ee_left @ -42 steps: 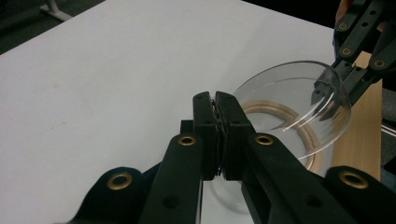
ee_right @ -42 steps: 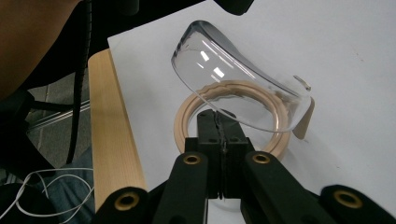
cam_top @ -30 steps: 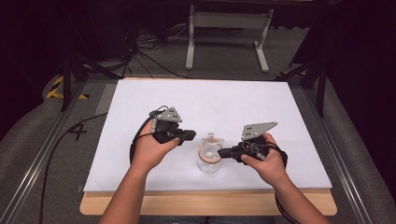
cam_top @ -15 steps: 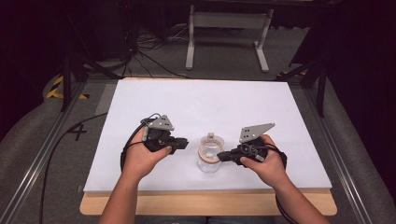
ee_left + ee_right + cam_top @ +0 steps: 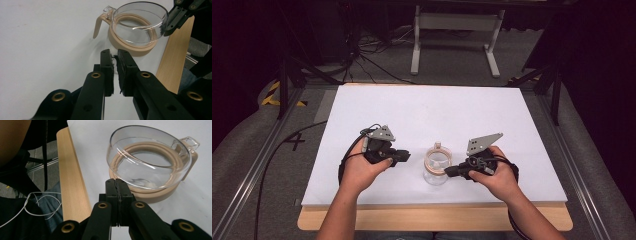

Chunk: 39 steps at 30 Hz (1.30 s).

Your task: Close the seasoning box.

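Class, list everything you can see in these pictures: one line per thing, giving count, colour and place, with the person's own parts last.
Glass bowl: one, clear, with a beige ring and handle, near the front edge of the board, between the grippers.
Board: one, white, covering the table.
Table: one, light wood, its edge showing in front.
Metal stand: one, grey, on the floor behind the table.
Cables: several, black, on the floor at back left.
Left gripper: one, black, jaws slightly apart, left of the bowl.
Right gripper: one, black, jaws closed, at the bowl's right rim.
Forearms: two, entering from the bottom.
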Each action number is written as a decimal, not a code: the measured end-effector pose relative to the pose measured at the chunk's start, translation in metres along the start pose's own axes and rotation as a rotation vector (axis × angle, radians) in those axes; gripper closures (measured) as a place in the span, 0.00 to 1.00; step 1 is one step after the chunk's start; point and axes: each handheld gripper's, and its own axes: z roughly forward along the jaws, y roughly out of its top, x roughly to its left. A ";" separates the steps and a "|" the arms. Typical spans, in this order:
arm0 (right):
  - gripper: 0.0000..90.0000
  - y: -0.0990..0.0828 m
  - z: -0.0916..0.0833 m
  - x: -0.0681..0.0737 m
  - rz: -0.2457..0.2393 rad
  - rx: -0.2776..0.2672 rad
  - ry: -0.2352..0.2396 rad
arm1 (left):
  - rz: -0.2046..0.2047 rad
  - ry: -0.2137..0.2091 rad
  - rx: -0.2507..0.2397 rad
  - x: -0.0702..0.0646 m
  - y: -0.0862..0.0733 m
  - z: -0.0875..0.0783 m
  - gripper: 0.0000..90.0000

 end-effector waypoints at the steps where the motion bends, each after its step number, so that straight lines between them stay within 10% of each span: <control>1: 1.00 0.000 0.000 0.000 0.000 0.005 0.003 | -0.008 -0.005 0.000 0.000 -0.001 0.000 0.92; 11: 1.00 -0.001 -0.003 0.003 -0.008 0.011 0.005 | -0.018 0.003 -0.001 0.003 -0.002 0.001 0.90; 23: 0.82 -0.014 -0.051 -0.030 0.084 -0.152 -0.217 | -0.061 0.058 -0.056 0.016 -0.013 0.001 0.79; 39: 0.67 -0.060 -0.067 -0.087 0.203 -0.119 -0.438 | -0.145 0.184 -0.019 0.061 -0.052 0.013 0.66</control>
